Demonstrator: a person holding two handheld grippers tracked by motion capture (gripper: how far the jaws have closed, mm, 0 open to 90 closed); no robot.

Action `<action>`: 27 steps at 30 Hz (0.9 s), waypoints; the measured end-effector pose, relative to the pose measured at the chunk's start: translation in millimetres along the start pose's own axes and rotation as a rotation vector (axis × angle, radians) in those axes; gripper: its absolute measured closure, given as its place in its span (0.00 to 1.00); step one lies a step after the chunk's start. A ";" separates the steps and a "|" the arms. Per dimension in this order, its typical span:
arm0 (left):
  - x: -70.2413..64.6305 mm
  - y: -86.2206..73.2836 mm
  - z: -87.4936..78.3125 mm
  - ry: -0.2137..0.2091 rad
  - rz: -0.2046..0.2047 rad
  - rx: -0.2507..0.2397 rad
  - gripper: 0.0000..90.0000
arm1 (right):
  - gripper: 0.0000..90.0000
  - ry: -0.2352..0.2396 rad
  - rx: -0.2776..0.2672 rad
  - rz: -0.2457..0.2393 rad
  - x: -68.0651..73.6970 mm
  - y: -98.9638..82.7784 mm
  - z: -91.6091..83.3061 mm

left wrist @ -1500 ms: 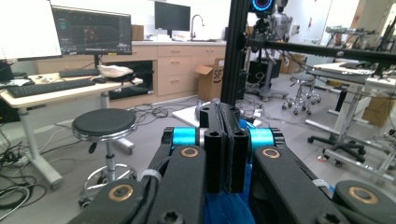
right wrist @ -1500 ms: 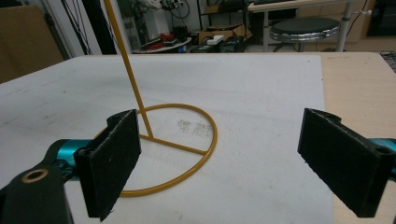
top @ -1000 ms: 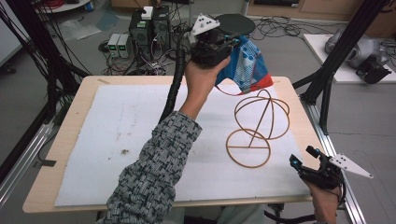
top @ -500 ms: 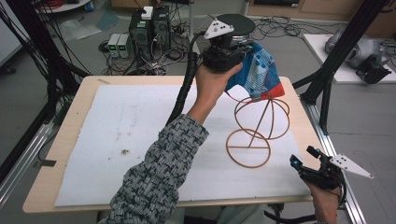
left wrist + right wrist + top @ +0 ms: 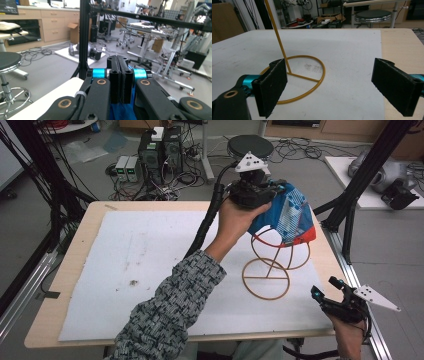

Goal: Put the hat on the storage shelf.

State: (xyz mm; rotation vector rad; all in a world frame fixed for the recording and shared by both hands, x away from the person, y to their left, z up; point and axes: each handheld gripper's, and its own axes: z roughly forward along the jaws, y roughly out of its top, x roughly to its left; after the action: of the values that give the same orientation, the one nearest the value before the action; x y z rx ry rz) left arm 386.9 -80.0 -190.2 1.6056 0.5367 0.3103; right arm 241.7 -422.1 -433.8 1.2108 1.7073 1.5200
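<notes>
Two tongs are at work around the wire stand (image 5: 272, 262), a golden frame of hoops standing upright on the white mat (image 5: 125, 265) toward the right side of the counter (image 5: 80, 227). The blue patterned cap (image 5: 287, 217) with its red edge sits over the stand's upper hoops and hides most of them; only the lower curves and the ring base stay plain to see. The left tongs (image 5: 272, 190) are above the stand, pressed together on the cap's blue cloth near its top. In the left gripper view the jaws meet with no gap, and a strip of blue shows just beneath them, though the pinched spot itself is covered by the jaws. The right tongs (image 5: 327, 287) hang near the counter's front edge, to the right of the stand's base and apart from it, spread wide with nothing between them. In the right gripper view the stand is cut off above its stem, so the cap is out of sight there.
</notes>
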 end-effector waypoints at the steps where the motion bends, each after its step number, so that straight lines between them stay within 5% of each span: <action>1: -1.3 -1.3 0.6 -0.005 0.005 0.009 0.98 | 0.14 0.000 -0.002 -0.002 -0.1 0.1 0.0; 11: -12.0 -16.6 1.4 -0.037 0.041 0.061 0.98 | 0.14 0.003 -0.003 0.001 0.4 0.1 0.1; 24: -31.6 -34.4 0.1 -0.049 0.179 0.089 0.98 | 0.14 0.002 0.003 -0.011 -0.1 0.1 0.0; 27: -33.8 -38.0 0.2 -0.057 0.177 0.092 0.98 | 0.14 0.002 0.000 0.002 0.4 -0.1 0.0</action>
State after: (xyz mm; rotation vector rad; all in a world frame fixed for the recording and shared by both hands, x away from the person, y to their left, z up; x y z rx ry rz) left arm 352.3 -96.0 -223.9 1.7503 0.3703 0.3749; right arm 241.6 -421.7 -433.8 1.2115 1.7074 1.5232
